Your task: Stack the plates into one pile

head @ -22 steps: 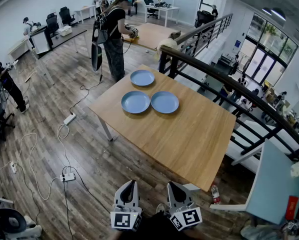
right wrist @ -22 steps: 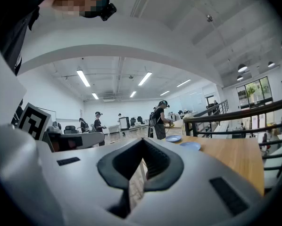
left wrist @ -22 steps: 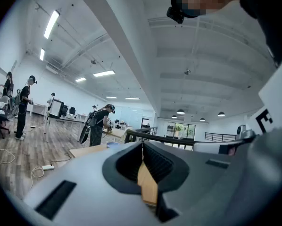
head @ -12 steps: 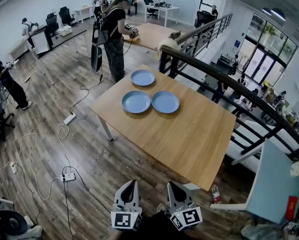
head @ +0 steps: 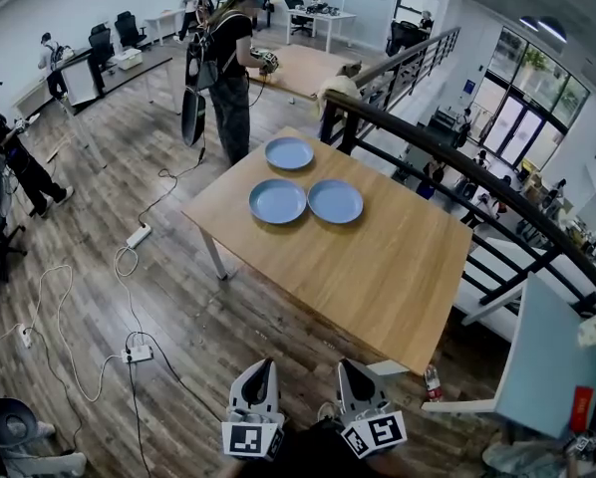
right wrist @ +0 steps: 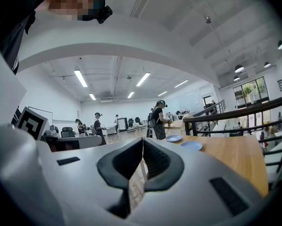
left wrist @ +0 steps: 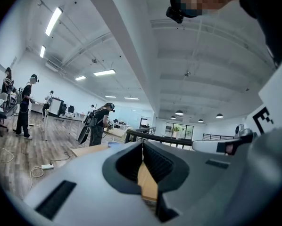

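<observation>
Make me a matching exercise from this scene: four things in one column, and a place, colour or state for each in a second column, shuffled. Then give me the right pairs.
Column one
1. far plate
2. left gripper
3. power strip
4. table

Column two
A. white, lying on the floor
B. jaws shut, nothing held
C. blue, near the far corner of the tabletop
D. light wood top

Pairs: 1-C, 2-B, 3-A, 4-D

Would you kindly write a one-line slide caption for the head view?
Three blue plates lie unstacked at the table's far end; left gripper and right gripper, both shut, hover before it.
</observation>
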A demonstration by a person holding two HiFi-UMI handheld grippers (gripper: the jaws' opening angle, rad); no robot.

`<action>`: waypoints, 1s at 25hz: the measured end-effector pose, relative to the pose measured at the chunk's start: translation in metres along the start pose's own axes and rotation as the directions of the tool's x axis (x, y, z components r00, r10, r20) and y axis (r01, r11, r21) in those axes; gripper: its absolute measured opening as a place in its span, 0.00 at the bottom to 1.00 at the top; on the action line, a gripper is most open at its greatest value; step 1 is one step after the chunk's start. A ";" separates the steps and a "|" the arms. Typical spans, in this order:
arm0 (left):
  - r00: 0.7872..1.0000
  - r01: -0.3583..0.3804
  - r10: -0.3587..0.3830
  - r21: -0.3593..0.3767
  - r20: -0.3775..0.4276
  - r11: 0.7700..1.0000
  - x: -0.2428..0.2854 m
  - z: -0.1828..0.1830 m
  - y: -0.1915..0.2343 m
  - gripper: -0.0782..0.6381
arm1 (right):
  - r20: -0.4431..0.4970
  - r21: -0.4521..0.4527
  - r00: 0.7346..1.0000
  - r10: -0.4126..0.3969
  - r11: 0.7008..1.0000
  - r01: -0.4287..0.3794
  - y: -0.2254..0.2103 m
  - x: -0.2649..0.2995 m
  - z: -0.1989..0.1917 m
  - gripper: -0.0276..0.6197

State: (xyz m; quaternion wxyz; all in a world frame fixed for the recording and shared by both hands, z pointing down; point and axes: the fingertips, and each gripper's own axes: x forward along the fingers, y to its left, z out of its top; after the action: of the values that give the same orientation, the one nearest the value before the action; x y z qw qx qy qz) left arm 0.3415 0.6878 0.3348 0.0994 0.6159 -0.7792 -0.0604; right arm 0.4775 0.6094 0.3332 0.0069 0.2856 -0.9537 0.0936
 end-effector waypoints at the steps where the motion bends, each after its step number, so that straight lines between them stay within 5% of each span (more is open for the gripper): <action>1: 1.000 0.003 -0.003 0.000 0.001 1.000 -0.003 0.001 0.004 0.14 | -0.001 -0.001 1.000 -0.002 1.000 0.002 0.004 0.002 -0.001 0.09; 13: 1.000 -0.003 0.003 0.000 0.008 1.000 -0.017 0.001 0.061 0.14 | 0.006 -0.023 1.000 -0.005 1.000 0.005 0.044 0.037 -0.012 0.09; 25: 0.999 -0.030 0.029 0.036 0.028 0.999 0.061 0.015 0.110 0.14 | 0.006 -0.023 1.000 0.012 1.000 -0.012 0.016 0.136 -0.015 0.09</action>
State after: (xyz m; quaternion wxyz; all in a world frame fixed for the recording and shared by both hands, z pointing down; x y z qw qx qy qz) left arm 0.2200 0.6541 0.3491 0.0784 0.6050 -0.7906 -0.0533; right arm 0.3538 0.5515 0.3544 0.0066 0.2802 -0.9564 0.0815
